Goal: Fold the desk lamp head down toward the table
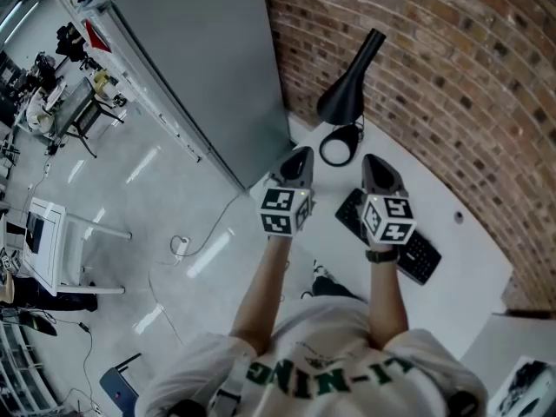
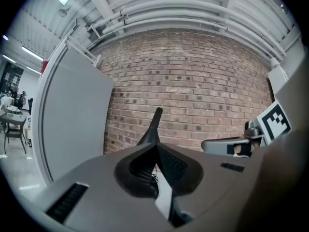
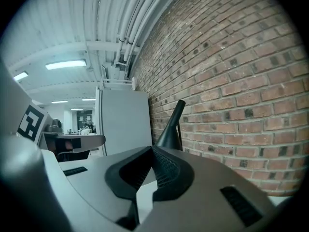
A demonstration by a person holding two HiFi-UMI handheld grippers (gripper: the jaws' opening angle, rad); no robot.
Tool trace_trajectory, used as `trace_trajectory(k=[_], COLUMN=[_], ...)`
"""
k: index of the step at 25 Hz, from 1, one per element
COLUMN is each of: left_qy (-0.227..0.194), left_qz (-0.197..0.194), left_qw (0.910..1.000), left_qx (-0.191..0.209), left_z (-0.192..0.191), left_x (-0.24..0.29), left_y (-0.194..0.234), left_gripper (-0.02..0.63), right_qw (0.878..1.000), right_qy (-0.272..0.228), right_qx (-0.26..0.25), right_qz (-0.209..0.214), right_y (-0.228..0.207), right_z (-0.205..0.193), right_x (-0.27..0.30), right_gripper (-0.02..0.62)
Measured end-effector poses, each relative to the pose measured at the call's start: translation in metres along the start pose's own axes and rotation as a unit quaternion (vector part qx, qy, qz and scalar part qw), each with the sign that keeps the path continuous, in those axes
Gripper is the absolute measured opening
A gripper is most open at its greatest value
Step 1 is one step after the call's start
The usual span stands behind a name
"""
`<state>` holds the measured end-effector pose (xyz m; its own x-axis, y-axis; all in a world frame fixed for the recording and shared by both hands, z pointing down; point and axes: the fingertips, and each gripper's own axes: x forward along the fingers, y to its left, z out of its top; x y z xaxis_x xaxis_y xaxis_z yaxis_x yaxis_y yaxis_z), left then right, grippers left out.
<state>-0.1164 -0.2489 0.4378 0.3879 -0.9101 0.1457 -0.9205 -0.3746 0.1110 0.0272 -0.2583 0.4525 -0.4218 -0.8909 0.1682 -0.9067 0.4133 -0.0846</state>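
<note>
A black desk lamp (image 1: 352, 81) stands at the far end of the white table (image 1: 469, 259), against the brick wall. Its cone head is raised, narrow end up, above its round base (image 1: 338, 146). My left gripper (image 1: 301, 155) hovers just left of the base, jaws shut and empty. My right gripper (image 1: 373, 160) hangs just right of the base, also shut with nothing in it. In the left gripper view the lamp (image 2: 153, 127) rises right behind the shut left gripper (image 2: 157, 146). In the right gripper view the lamp (image 3: 172, 127) stands beyond the right gripper (image 3: 153, 150).
A black keyboard (image 1: 408, 241) lies on the table under my right arm. A tall grey partition (image 1: 200, 68) stands left of the table. The brick wall (image 1: 452, 68) runs close behind the lamp. The table's left edge drops to the floor with cables (image 1: 182, 250).
</note>
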Motion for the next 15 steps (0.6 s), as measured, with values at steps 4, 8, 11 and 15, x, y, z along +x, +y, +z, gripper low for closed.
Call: trace_trajectory(k=[4,8,11,15], left_qy=[-0.001,0.008,0.013,0.026], left_qz=[0.006,0.010,0.014,0.014], left_qw=[1.0000,0.9999,0.9998,0.9994], left_qx=[0.002,-0.003,-0.006,-0.014], left_z=[-0.003,-0.012,-0.016,-0.023], left_x=[-0.006,-0.007,-0.003,0.006], left_y=[0.002,0.003,0.008,0.012], left_gripper=[0.002,0.002,0.002,0.002], right_qw=[1.000,1.000,1.000,1.000], right_qy=[-0.002,0.000,0.007,0.015], right_qx=[-0.002,0.000,0.005,0.010], right_qz=[0.006,0.009,0.011,0.012], right_y=[0.007,0.008,0.008,0.003], right_z=[-0.001,-0.003,-0.007,-0.012], right_x=[-0.003,-0.004,0.002,0.015], right_gripper=[0.005,0.005,0.005,0.005])
